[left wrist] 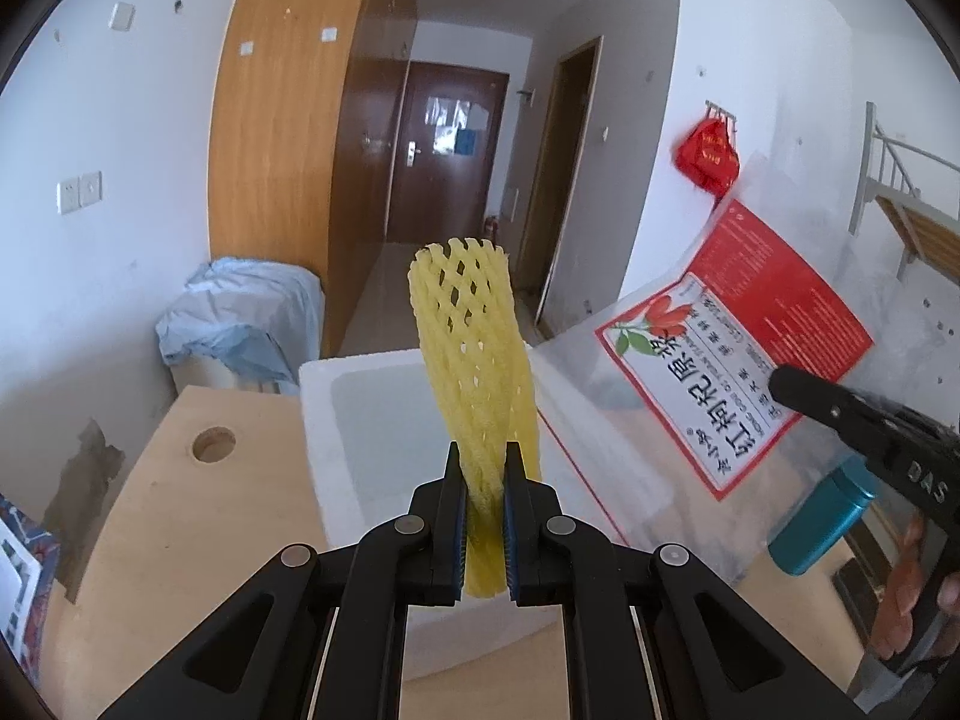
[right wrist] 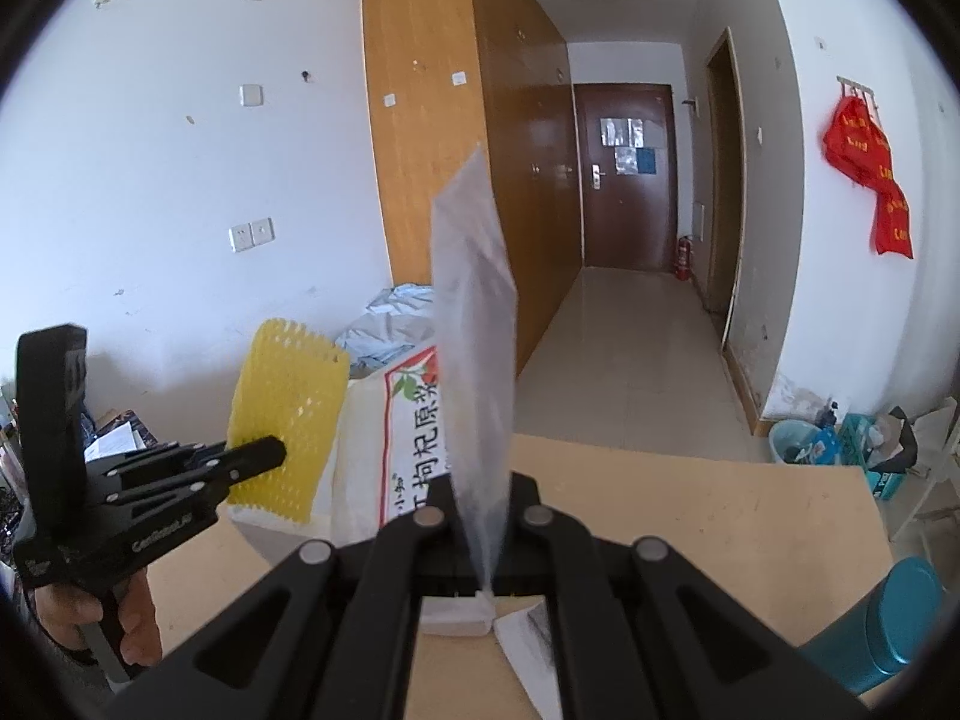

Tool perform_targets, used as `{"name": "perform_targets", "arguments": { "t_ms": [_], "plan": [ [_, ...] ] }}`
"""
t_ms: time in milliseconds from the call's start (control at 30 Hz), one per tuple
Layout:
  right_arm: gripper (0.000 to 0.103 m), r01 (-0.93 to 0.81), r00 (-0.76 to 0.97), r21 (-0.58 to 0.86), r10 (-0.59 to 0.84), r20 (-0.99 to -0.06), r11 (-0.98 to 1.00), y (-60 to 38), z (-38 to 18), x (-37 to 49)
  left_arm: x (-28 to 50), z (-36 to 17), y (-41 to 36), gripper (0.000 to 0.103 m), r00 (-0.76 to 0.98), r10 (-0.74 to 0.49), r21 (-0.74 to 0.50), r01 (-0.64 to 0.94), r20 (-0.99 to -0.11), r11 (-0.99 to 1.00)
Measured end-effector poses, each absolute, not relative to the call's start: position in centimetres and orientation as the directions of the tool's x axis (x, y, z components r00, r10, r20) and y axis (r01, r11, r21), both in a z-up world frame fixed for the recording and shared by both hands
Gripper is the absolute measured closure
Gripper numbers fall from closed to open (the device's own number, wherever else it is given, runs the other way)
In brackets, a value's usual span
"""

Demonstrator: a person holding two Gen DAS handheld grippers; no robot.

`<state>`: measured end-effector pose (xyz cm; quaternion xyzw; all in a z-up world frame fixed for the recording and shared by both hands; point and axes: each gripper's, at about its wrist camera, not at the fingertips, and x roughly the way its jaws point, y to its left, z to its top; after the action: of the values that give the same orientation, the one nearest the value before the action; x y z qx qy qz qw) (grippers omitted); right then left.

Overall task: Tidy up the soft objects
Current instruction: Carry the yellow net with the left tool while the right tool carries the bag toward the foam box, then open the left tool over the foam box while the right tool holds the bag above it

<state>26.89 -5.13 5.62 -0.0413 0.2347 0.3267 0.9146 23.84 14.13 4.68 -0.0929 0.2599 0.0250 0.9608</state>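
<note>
Between the two fingers of your left tool (left wrist: 485,468) sits a yellow foam net sleeve (left wrist: 474,354). The fingers pinch its lower end, and the rest stands up in front of the tool. Just past that tool is a white foam box (left wrist: 318,414) on the wooden worktop (left wrist: 180,516). Right of the box is a clear plastic bag (left wrist: 729,342) with a red and white label.

Your right tool (right wrist: 486,504) is pressed tight on that same clear plastic bag (right wrist: 477,324). You hold it by one edge, and the bag rises straight up ahead of the tool. To the left of this tool you can see the other tool (right wrist: 264,456) with the yellow sleeve (right wrist: 288,414). A teal bottle (right wrist: 894,618) lies low on the right, near the tool's arm.
</note>
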Motion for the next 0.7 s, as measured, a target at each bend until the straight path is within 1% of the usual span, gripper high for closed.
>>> {"name": "perform_targets", "arguments": {
  "t_ms": [167, 433, 600, 700],
  "plan": [
    [0.101, -0.603, 0.684, 0.08, 0.567, -0.46, 0.794, -5.4, 5.9, 27.3, 26.4, 4.1, 14.4, 0.093, 0.849, 0.01, -0.158, -0.11, -0.528, 0.981],
    [0.101, -0.606, 0.677, 0.082, 0.567, -0.47, 0.791, -4.8, 6.2, 27.6, 28.0, 2.5, 14.7, 0.093, 0.82, 0.029, -0.151, -0.14, -0.572, 0.979],
    [0.101, -0.601, 0.679, 0.088, 0.566, -0.468, 0.794, -4.9, 6.6, 27.8, 28.7, 2.0, 14.2, 0.093, 0.809, 0.019, -0.131, -0.118, -0.588, 0.984],
    [0.101, -0.599, 0.683, 0.089, 0.566, -0.461, 0.796, -5.1, 6.8, 27.8, 29.0, 1.9, 14.1, 0.091, 0.802, 0.006, -0.134, -0.107, -0.598, 0.985]
  ]
}}
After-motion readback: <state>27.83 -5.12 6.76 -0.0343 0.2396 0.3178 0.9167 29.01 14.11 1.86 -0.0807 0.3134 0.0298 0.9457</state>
